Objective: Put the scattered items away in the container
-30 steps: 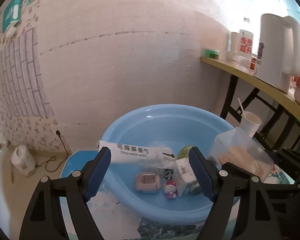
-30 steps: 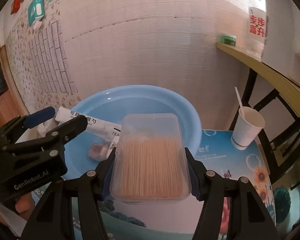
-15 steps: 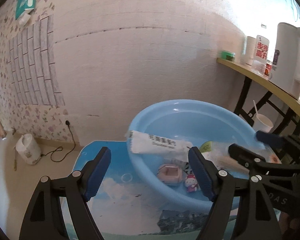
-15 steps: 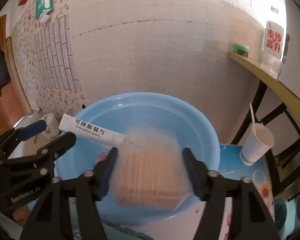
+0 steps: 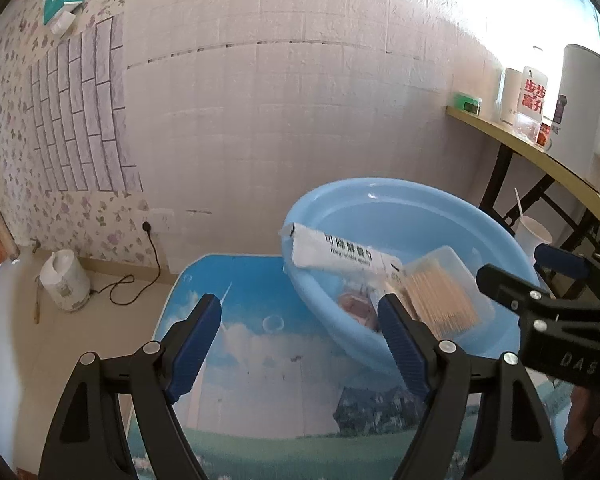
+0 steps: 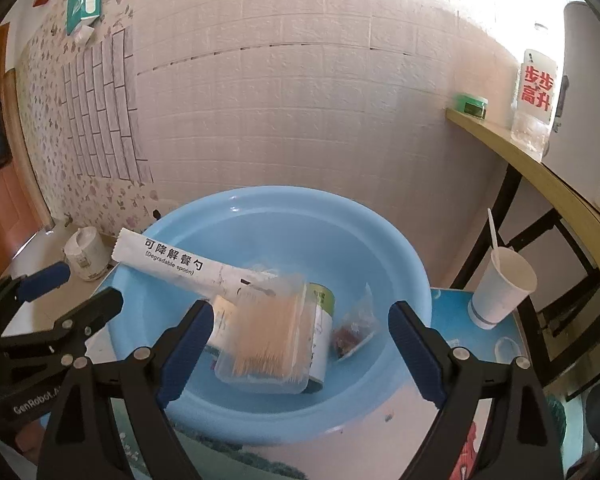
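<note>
The toothpick box [image 6: 270, 340] is being seen inside the basin [image 6: 380, 248], blurred and tilted, between but clear of the right gripper [image 6: 300, 344] fingers, which are being held wide; release over the basin is judged the reason for that spread. The spoon sachet [image 6: 172, 262] is being propped across the basin's left rim, with a can [image 6: 322, 320] and a snack packet [image 6: 354, 332] lying on the basin floor. The left gripper [image 5: 300, 344] is being held wide and empty over the mat [image 5: 260, 344], left of the basin, presumably to stay out of the drop path. Compared with one second earlier, the box is no longer being clamped; the left gripper is being shifted leftward off the basin.
</note>
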`<state>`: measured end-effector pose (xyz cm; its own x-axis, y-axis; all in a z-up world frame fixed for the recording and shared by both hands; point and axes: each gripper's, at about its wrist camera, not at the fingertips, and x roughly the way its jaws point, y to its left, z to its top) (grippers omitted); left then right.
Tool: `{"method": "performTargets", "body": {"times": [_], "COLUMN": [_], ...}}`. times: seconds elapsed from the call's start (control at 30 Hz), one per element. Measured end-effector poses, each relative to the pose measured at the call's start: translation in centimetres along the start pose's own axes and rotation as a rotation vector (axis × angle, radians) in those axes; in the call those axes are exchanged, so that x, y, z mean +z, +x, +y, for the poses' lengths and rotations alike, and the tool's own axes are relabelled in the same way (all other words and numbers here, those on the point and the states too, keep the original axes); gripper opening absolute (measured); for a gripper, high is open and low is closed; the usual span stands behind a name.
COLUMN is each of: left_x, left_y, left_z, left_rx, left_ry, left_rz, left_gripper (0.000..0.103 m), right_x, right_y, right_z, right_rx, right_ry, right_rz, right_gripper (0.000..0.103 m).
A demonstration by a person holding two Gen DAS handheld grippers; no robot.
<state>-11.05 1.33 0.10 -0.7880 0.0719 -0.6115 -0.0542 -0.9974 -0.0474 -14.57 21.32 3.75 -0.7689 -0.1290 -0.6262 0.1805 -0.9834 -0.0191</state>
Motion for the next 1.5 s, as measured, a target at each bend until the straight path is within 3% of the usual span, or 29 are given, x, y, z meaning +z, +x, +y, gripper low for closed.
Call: {"method": "performTargets", "body": {"times": [0.43, 0.87, 1.07, 1.5], "left_x": [-3.3, -9.2, -10.1, -10.1], "left_y": [-3.6, -6.9, -7.4, -7.5], "left_z": [-2.2, -3.7, -4.0, -3.8], "left_rx": [-0.013, -0.039, -0.038, -0.019], "left_ry": [0.041, 0.065, 0.051, 0.034], "left_rz": [0.079, 0.195, 0.232, 0.246], "left_gripper": [0.085, 0.086, 0.085, 0.086], "right_x": [-3.2, -10.0, -11.6, -12.2], "right_y": [-4.2, -9.0, -9.8, -10.3], "right_z": [-2.3, -4.2, -4.2, -4.6], "right_rx": [-0.022, -0.045, -0.043, -0.036], "right_ry": [0.094, 0.133, 0.136, 0.156], "right_rz": [0.076, 0.156, 0.200, 0.205], "right_gripper": [0.090, 0.090, 0.090, 0.090]}}
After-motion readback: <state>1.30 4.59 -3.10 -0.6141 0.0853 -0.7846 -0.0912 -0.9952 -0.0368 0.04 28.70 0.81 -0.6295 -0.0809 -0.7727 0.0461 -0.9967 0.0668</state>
